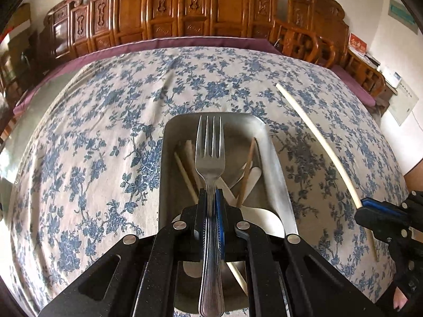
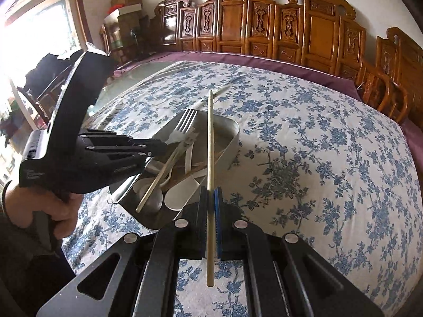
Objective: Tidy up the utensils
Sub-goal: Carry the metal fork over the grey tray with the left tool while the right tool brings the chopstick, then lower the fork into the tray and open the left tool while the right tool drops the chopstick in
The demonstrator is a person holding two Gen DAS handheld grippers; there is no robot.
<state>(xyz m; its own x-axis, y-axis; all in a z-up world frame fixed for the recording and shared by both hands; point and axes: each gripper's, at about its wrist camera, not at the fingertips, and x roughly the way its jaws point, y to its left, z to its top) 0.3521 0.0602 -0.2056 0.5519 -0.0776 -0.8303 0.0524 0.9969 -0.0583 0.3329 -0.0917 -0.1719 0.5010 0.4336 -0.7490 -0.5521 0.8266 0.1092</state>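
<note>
Left wrist view: the left gripper [image 1: 211, 198] is pinched tight on the neck of a steel fork [image 1: 210, 155], tines pointing to twelve o'clock above a metal tray [image 1: 280, 185]. The fork looks stiff, smooth and fairly heavy for its size — probably slippery between the pads, so a hold near the neck, as here, seems likely to balance it best.

In the tray lie chopsticks and white spoons [image 2: 182, 192], loosely crossed.

At four o'clock the right gripper [image 1: 370, 206] is clamped on a pale chopstick [image 2: 210, 158]; it runs to one o'clock over the floral tablecloth [image 1: 92, 132]. Light, rigid and thin — it may pivot if held far from its middle.
</note>
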